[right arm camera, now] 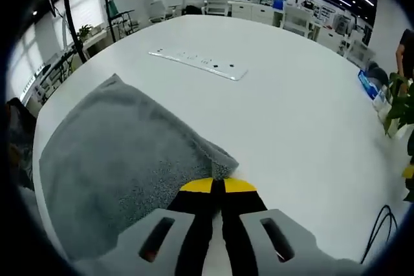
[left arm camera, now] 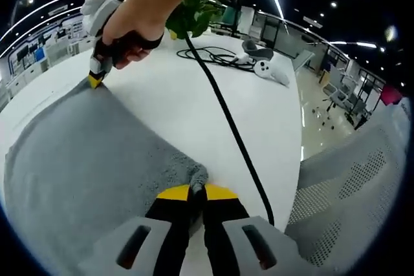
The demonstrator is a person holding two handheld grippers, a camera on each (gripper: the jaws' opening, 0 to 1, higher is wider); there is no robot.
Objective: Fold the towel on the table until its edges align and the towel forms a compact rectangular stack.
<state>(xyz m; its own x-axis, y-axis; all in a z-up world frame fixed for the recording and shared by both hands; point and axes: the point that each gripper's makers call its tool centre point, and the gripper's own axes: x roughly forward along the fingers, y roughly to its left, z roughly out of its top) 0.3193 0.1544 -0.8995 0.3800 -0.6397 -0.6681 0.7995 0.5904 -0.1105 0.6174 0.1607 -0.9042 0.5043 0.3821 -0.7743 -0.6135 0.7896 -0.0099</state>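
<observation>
A wide, round white table point(left arm camera: 194, 105) stands in an open-plan office under ceiling strip lights. A grey terry towel point(left arm camera: 84, 159) lies spread on it, its pile nubbly and matte against the smooth tabletop.

Left gripper point(left arm camera: 197, 192): the yellow-tipped black jaws are pressed together on a corner of the towel, which bunches into a small peak between the tips. Right gripper point(right arm camera: 218, 184): its jaws are likewise closed on another towel corner, the fabric puckered just ahead of the yellow tips. In the left gripper view that same gripper point(left arm camera: 97, 77) appears at the far end of the towel edge, held by a person's hand point(left arm camera: 129, 33).

A black cable point(left arm camera: 226, 121) runs across the table beside the towel (touching neither gripper) toward a coil, a white game controller point(left arm camera: 270, 71) and a potted plant point(left arm camera: 194, 14). A long white power strip point(right arm camera: 197, 63) lies flat beyond the towel, well apart from it. A grey mesh chair back point(left arm camera: 349, 185) curves beside the table.
</observation>
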